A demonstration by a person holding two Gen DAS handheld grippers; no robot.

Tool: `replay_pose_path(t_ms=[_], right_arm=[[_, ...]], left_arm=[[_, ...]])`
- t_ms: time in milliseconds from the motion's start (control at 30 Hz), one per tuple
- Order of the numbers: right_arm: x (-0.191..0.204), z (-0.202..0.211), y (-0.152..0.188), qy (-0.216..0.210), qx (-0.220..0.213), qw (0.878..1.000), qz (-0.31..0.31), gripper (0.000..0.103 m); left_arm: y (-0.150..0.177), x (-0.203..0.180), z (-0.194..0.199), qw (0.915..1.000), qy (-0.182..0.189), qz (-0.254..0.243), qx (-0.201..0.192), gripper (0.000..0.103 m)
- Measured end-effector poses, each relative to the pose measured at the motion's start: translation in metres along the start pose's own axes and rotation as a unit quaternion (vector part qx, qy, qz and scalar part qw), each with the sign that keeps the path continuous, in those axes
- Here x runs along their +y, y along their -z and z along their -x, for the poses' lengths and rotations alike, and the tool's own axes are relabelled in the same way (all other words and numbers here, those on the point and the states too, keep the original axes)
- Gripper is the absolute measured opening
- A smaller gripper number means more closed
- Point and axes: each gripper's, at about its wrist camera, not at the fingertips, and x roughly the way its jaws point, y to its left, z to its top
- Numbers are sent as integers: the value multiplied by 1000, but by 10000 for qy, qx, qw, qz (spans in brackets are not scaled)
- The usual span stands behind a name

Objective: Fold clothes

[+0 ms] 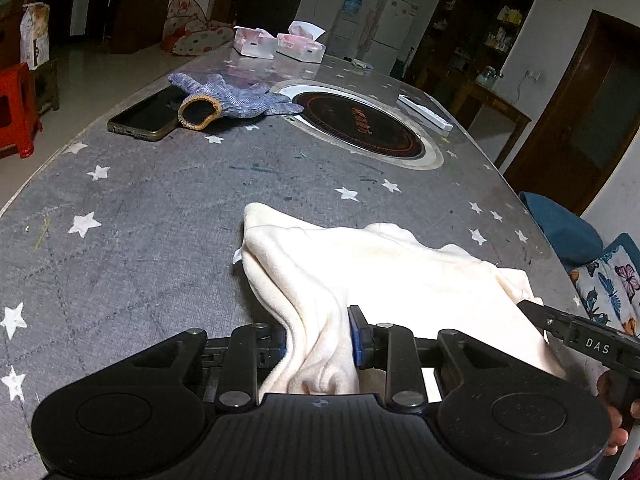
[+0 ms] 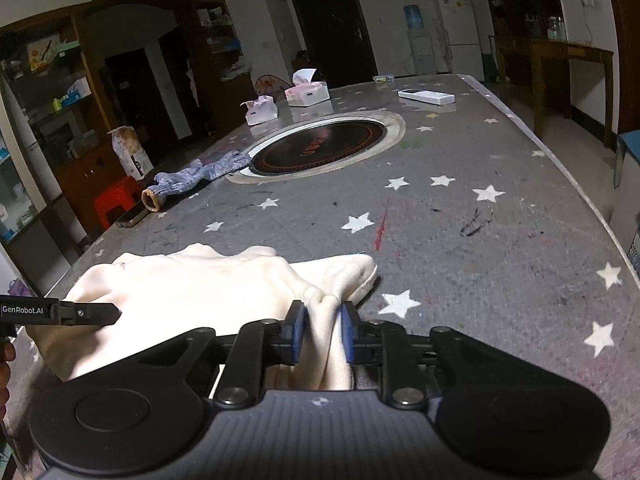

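A cream-white garment [image 1: 372,268] lies bunched on the grey star-patterned table [image 1: 160,208], near its front edge. My left gripper [image 1: 318,338] is shut on a fold of the garment at its left end. In the right wrist view the same garment [image 2: 192,280] spreads to the left. My right gripper [image 2: 322,330] is shut on a fold at its right end. The right gripper's tip [image 1: 560,320] shows at the right of the left wrist view. The left gripper's tip [image 2: 80,314] shows at the left of the right wrist view.
A built-in round cooktop [image 1: 360,124] sits mid-table. A blue knit glove [image 1: 228,96] and a phone [image 1: 148,114] lie at the far left. Two tissue boxes [image 1: 280,42] and a white remote [image 1: 426,112] lie farther back. A red stool [image 1: 16,108] stands left of the table.
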Motion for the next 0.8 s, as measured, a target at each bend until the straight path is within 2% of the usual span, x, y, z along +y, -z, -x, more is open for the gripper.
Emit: replay_pose_path(t_ms=[167,267,467,800], right_arm=[[-4,-2,2,-109,-16,9999,-108,21],[-2,-1,2,-171,-8,9998,-77,12],[7,12,0,-148,-221,9996,18,10],[25,43,-11,-108,-673,9974,233,9]], left_arm=[[0,-7,-1,9997,-137,-192,-34,30],[0,-11,-1,9991,-231,-343,-64,29],[2,-22,2,9967,-411,-677,-157,26],[-4,-35,15,9946,-330,-933,-301,23]])
